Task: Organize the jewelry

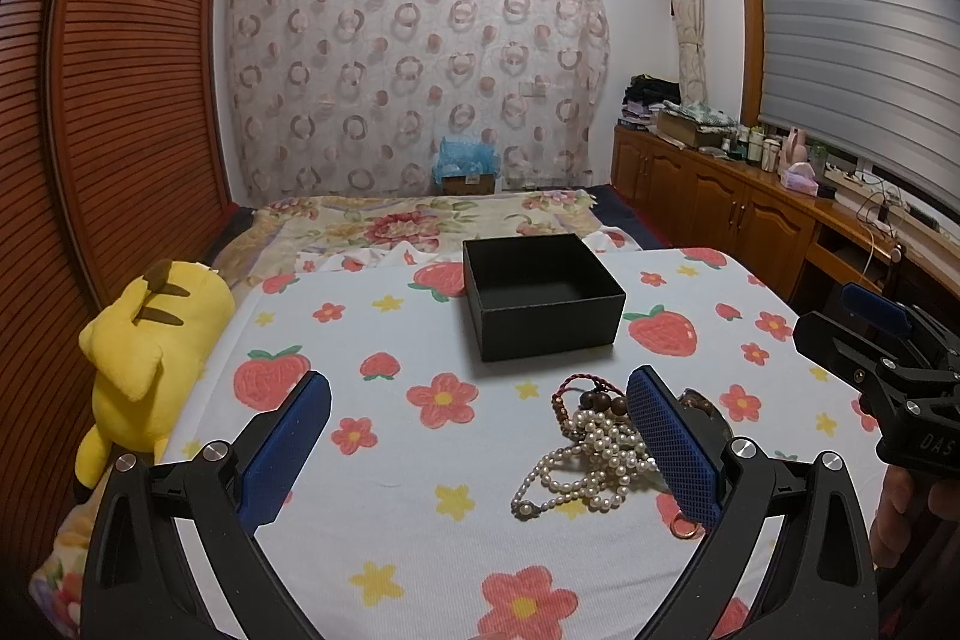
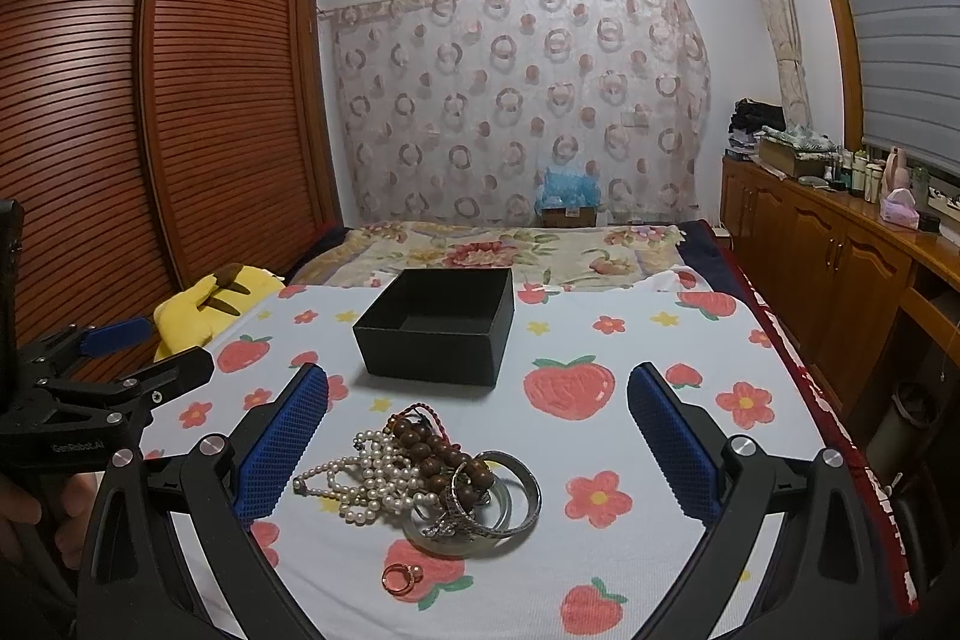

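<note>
Both hand-held grippers, left [image 1: 480,436] & right [image 2: 477,439], spread wide w/ jewelry pile [image 2: 420,478] near black box [image 2: 438,328] (lidless).

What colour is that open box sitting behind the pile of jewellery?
The box is plain black, inside and out, seen best in the right wrist view.

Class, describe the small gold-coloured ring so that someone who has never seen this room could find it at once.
Start at the strawberry-print cloth and find the open black box. Nearer the camera than the box lies a jewelry heap of pearls, brown beads and silver bangles. The gold ring lies just apart from the heap's near edge, on a printed strawberry: the only gold-coloured piece, and far smaller than the bangles.
</note>
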The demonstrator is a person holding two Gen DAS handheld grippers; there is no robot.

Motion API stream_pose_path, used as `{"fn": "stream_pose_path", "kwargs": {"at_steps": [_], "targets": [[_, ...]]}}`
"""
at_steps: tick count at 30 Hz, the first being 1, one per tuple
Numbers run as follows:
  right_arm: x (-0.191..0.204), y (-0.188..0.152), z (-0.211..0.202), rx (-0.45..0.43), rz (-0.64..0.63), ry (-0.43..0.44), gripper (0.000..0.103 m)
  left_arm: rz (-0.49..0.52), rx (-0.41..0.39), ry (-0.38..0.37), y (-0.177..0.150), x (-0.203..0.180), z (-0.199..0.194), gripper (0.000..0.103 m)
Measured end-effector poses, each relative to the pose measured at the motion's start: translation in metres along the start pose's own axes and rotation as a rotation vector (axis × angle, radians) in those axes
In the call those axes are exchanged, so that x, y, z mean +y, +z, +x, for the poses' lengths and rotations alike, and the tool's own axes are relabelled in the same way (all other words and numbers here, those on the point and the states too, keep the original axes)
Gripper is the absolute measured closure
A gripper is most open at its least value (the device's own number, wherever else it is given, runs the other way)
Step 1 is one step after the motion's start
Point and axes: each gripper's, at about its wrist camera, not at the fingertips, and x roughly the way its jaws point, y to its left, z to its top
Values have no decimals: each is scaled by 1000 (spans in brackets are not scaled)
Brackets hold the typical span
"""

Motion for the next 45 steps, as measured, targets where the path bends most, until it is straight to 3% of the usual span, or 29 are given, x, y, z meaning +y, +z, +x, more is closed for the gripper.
{"fn": "stream_pose_path", "kwargs": {"at_steps": [25,37,45], "targets": [[12,10,-7,-9,-14,-1,2,-5,-6,-4,5,-8,-10,8],[17,9,0,16,-29,11,3,-9,51,-20,1,-17,9,8],[2,-11,28,114,-51,71,18,2,112,-62,-16,-11,30,8]]}}
